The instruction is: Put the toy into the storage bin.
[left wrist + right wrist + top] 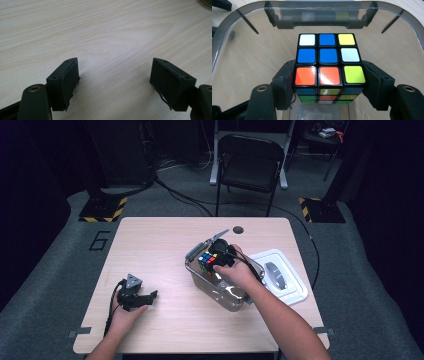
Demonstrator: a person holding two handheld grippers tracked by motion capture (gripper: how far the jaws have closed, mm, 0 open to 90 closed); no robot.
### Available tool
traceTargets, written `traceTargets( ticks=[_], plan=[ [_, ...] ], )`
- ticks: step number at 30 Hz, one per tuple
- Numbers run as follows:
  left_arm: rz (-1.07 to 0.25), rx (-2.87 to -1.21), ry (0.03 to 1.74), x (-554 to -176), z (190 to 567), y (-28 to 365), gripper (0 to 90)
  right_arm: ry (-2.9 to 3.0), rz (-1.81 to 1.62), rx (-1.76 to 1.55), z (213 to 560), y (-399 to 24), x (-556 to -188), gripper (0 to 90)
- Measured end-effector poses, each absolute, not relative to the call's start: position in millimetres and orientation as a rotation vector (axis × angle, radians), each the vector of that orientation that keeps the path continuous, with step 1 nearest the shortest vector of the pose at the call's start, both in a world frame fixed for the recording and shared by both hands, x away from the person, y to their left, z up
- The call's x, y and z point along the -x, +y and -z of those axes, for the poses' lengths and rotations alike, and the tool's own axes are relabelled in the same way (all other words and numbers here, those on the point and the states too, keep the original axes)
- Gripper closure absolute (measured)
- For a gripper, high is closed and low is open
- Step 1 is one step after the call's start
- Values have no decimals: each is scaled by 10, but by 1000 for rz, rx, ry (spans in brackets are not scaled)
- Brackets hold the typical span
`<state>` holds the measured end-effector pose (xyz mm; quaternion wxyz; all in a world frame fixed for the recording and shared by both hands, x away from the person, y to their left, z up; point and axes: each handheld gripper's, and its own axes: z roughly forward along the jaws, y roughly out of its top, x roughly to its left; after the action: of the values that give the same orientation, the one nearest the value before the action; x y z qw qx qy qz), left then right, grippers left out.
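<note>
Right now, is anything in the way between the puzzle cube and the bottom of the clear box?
Nothing visible. The right hand-held gripper holds the puzzle cube inside the clear box, whose floor looks bare; its lid lies beside it.

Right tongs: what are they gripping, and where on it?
The right tongs clamp the puzzle cube by two opposite side faces, over the clear container. The left tongs hold nothing.

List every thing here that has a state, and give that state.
Right gripper: shut on the puzzle cube.
Puzzle cube: scrambled, held inside the clear box.
Clear box: lid off.
White lid: lying on the table beside the box.
Left gripper: open, empty.
Folding chair: unfolded, unoccupied.
</note>
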<state>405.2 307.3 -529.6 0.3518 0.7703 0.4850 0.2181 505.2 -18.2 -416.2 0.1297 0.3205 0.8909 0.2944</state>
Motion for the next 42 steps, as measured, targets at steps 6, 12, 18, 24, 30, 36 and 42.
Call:
traceTargets(
  ticks=[6,12,18,24,30,36,42],
  plan=[
    [-565,-1993,1256,-4051,5296,3073,228,2606,-845,-922,4187,-156,-5058,339],
    [-564,-1994,1255,-4052,5296,3074,229,2610,-832,-919,4199,-130,-5067,339],
    [-564,-1994,1255,-4052,5296,3073,228,2622,-823,-912,4221,-104,-5080,339],
    [-565,-1993,1256,-4052,5296,3073,228,2622,-815,-924,4255,-90,-5093,339],
    [-565,-1994,1255,-4052,5296,3074,228,2625,-801,-932,4281,-84,-5103,339],
    [-565,-1994,1256,-4051,5295,3073,228,2630,-784,-953,4300,-74,-5108,339],
    [-565,-1994,1255,-4052,5296,3074,228,2641,-761,-947,4331,-63,-5124,339]
  ],
)
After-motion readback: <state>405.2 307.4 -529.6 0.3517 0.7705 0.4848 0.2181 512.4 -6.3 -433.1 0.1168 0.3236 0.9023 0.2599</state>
